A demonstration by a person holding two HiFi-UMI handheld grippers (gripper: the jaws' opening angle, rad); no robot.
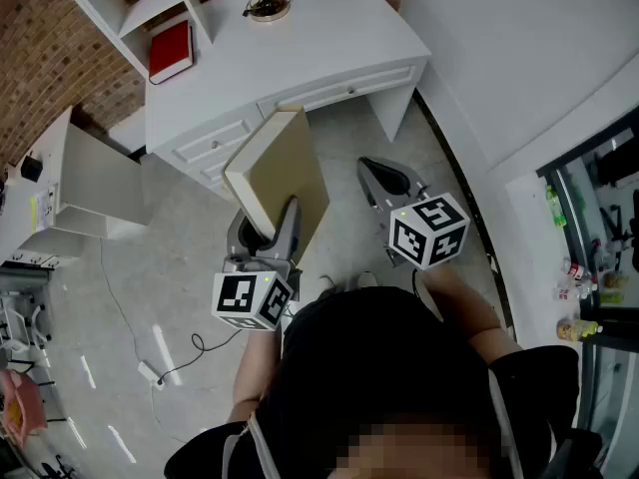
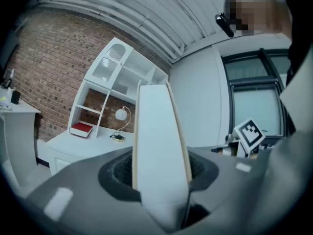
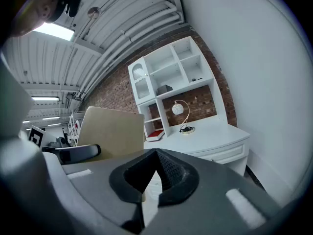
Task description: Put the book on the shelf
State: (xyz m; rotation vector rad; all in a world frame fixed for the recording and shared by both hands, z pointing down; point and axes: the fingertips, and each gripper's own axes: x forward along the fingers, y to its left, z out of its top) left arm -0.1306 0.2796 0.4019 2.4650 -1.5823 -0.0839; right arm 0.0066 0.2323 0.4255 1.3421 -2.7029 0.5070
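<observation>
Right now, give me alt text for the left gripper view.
The left gripper holds a pale book edge-on between its jaws. Behind, a white desk with a shelf unit stands against a brick wall, with a red book in the bottom compartment and a lamp.

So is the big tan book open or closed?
Closed. The book has its covers together and stands on edge, clamped in the left gripper.
</observation>
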